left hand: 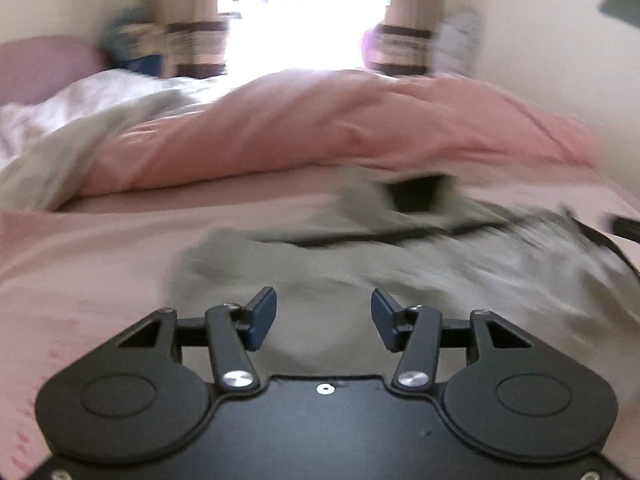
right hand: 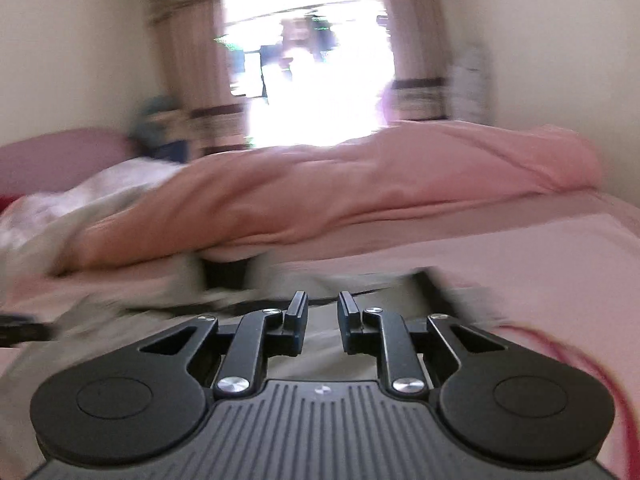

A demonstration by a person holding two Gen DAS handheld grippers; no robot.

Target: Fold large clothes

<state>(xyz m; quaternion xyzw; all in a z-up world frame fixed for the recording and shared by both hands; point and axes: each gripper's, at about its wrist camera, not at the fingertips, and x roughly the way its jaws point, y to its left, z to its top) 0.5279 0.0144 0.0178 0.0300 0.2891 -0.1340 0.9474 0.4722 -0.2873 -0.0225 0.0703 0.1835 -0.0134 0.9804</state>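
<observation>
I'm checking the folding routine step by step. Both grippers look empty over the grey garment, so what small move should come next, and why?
Probably lower the left hand-held gripper onto the near edge of the grey garment and close on it. Its jaws stand apart with nothing between them, the right hand-held gripper is likewise empty, and the garment lies rumpled on the pink sheet, not yet folded flat.

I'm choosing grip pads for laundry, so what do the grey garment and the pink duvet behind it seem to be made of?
The grey garment looks like thin matte woven cloth, perhaps cotton: it lies limp in flat creases, though blur hides the weave. The pink duvet looks like soft matte fabric over padding: it bulges in rounded folds.
</observation>
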